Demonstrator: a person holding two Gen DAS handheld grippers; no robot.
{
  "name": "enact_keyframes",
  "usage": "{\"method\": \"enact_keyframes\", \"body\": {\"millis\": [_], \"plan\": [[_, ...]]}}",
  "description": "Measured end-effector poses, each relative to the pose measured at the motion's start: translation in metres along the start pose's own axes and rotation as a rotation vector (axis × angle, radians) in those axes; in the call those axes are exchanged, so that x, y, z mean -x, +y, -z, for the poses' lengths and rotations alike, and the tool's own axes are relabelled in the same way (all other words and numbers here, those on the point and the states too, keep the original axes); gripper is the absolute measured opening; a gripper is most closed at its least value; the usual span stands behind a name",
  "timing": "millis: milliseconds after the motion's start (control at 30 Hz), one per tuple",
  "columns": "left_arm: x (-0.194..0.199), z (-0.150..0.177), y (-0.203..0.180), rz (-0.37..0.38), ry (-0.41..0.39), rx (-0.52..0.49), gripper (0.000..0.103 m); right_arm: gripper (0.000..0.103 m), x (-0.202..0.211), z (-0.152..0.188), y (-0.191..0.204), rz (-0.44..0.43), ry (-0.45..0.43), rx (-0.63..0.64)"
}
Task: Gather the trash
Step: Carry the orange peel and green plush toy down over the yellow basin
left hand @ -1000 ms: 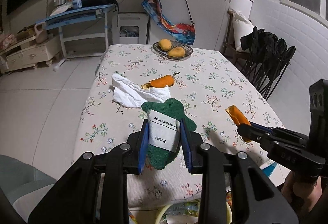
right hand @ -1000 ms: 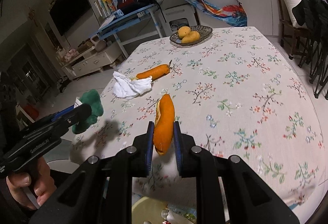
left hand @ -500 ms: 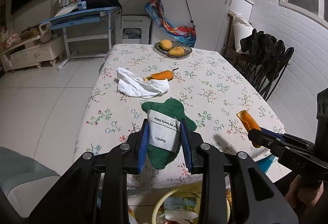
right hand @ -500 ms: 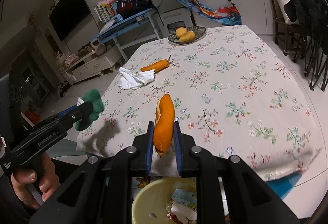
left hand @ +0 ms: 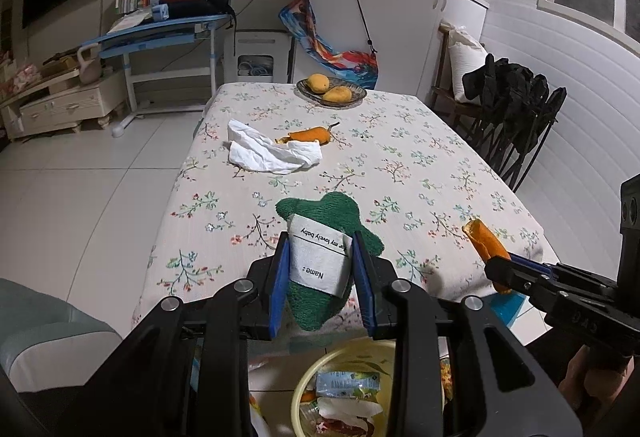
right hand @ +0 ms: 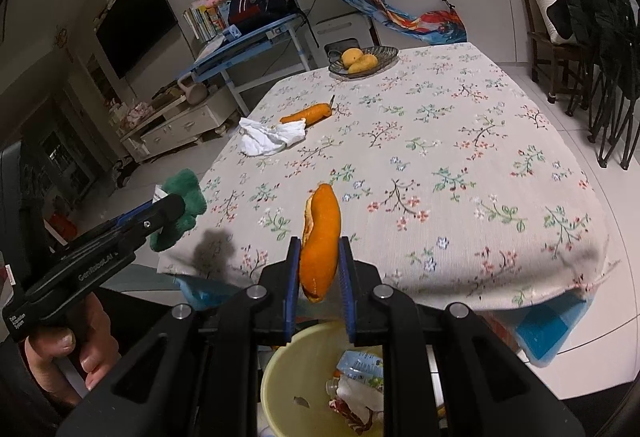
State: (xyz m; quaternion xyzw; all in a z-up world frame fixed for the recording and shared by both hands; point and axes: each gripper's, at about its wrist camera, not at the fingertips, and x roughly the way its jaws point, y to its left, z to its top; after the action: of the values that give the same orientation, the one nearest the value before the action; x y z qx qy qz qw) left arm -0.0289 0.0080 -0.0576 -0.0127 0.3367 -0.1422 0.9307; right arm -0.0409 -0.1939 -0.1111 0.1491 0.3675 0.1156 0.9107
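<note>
The left gripper (left hand: 320,277) has its blue fingers (left hand: 279,285) pinching a green plush toy (left hand: 324,213) by its white label, which reads "Name :". The toy hangs past the near edge of the counter (left hand: 420,165), directly above a pale yellow trash bin (left hand: 304,393) that sits at 6 o'clock in the left wrist view and already holds wrappers and paper.

The right gripper (right hand: 319,277) has its fingers (right hand: 294,281) pinching a strip of orange peel (right hand: 322,233), held upright above the same trash bin (right hand: 280,385). In the left wrist view that gripper and its peel (left hand: 482,241) show at 3 o'clock.

On the floral cloth of the counter, toward 12 o'clock in the left wrist view, a crumpled white tissue (left hand: 268,153) lies touching a second piece of orange peel (left hand: 310,135). Farther back, near the far edge, a fruit bowl (left hand: 331,93) holds two yellow mangoes (left hand: 318,83). A hand (right hand: 68,345) grips the left tool's handle at 8 o'clock in the right wrist view.
</note>
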Motion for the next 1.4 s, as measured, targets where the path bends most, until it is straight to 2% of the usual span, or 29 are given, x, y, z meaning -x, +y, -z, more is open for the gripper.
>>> {"method": "enact_keyframes", "body": {"millis": [500, 1100, 1400], "plan": [[0.016, 0.014, -0.006, 0.008, -0.007, -0.004, 0.029, 0.019, 0.012, 0.027, 0.017, -0.007, 0.041, 0.035], [0.021, 0.018, -0.010, 0.015, -0.008, -0.009, 0.029, 0.019, -0.013, 0.060, 0.025, 0.011, 0.229, 0.048], [0.022, 0.024, -0.017, 0.028, -0.001, -0.029, 0.029, 0.021, -0.021, 0.068, 0.020, 0.022, 0.279, 0.031]]}}
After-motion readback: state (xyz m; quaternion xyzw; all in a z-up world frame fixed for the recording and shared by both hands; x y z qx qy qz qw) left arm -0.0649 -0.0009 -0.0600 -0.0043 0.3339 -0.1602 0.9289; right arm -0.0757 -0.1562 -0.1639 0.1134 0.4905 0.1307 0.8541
